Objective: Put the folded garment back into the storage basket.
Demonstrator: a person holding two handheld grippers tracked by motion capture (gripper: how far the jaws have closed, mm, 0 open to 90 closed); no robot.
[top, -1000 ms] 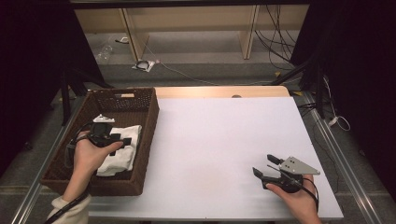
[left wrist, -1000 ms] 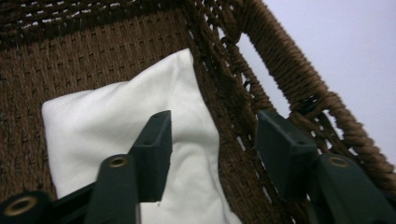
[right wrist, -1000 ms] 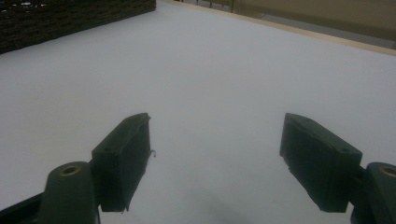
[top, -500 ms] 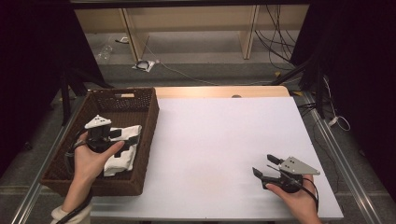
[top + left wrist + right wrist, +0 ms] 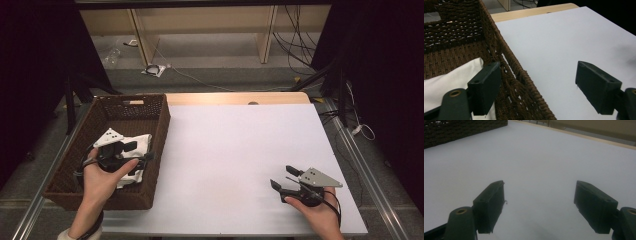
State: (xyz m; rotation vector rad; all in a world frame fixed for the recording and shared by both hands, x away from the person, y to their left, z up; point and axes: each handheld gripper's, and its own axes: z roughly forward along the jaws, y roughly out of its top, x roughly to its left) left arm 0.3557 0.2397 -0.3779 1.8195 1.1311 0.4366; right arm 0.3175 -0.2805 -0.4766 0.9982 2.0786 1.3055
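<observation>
A: Report the condition of each set of tongs.

B: My left tongs (image 5: 142, 156) are spread wide with nothing between the jaws. In the left gripper view they straddle the near side wall of the wicker basket (image 5: 506, 53): one jaw sits inside the basket, the other hangs above the tabletop (image 5: 564, 37). My right tongs (image 5: 286, 177) are likewise spread wide and hold nothing; both jaws sit low above the bare white tabletop.

A: Location of the work item relative to the left tongs?

B: The white cloth (image 5: 446, 82) lies inside the basket, directly beside and beneath the inner jaw. I cannot tell whether that jaw touches it. In the high view the cloth (image 5: 141, 144) shows just past my left hand (image 5: 102, 177), on the basket floor.

A: Position of the right tongs relative to the left?

B: Well apart. The basket wall (image 5: 461, 130) appears far ahead of the right tongs, across open tabletop. My right hand (image 5: 317, 215) holds them at the near right part of the tabletop.
</observation>
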